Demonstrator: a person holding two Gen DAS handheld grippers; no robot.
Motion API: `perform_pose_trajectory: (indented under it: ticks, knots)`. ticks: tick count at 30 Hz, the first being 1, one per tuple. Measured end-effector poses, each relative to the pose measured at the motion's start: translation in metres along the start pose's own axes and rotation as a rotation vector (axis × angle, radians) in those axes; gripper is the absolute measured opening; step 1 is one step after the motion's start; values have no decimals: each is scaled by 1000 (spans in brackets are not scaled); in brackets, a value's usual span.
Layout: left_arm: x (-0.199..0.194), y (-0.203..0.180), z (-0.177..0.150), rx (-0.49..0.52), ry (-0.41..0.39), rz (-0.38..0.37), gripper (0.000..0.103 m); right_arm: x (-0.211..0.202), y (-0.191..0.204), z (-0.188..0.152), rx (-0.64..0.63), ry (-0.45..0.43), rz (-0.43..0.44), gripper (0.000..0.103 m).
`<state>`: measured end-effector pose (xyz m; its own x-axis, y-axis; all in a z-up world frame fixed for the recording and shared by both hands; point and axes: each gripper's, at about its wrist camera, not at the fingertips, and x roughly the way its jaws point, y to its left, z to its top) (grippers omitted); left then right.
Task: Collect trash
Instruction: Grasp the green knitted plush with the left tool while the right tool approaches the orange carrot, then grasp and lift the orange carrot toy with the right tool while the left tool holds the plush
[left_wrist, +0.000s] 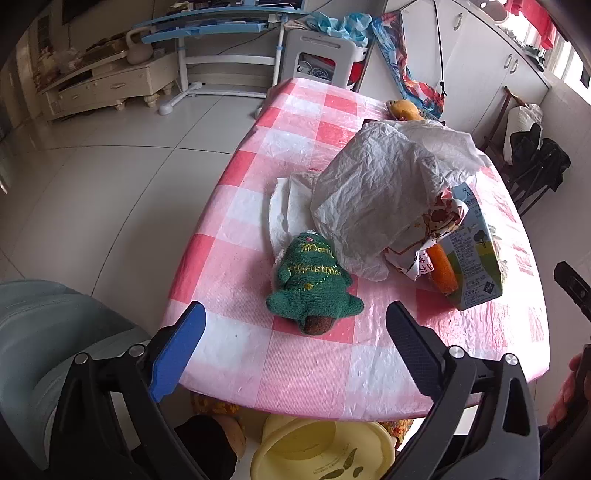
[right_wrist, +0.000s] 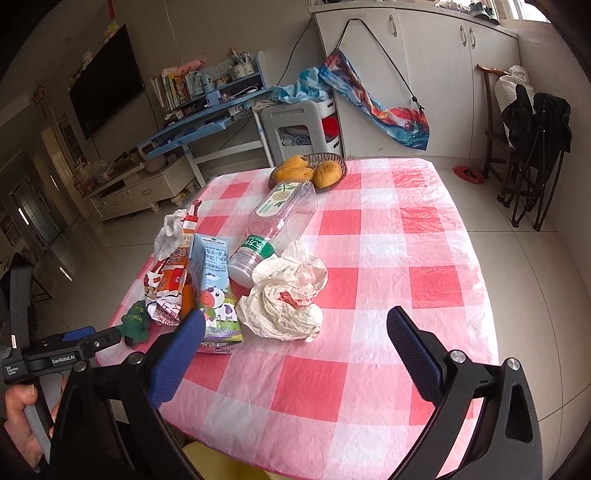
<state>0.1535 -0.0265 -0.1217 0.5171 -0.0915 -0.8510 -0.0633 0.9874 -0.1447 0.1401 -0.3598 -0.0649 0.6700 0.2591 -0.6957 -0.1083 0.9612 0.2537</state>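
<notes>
Left hand-held gripper (left_wrist: 295, 321) and right hand-held gripper (right_wrist: 295, 325) both gape, empty.

Both wrist views overlook the checkered table (left_wrist: 295, 369) from its near edge.

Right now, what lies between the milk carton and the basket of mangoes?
In the right wrist view, an empty clear plastic bottle lies on its side between the milk carton and the basket of mangoes.

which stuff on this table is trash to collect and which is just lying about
Trash to collect:
crumpled white bag
empty plastic bottle
milk carton
snack wrapper
tissue
yellow bin, probably where it goes

Just lying about:
Christmas tree plush
basket of mangoes
checked tablecloth
</notes>
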Motion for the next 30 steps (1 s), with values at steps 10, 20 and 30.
perform_pose_trajectory:
  ticks: [10, 20, 30]
  knots:
    - [28, -7, 8, 11, 47, -65, 32, 16, 20, 5, -57, 31, 26, 81]
    - [-8, 12, -7, -53, -23, -126, 27, 7, 44, 10, -123, -46, 134, 81]
    - [-37, 31, -21, -104, -54, -121, 27, 41, 120, -15, -488, 78, 180, 26]
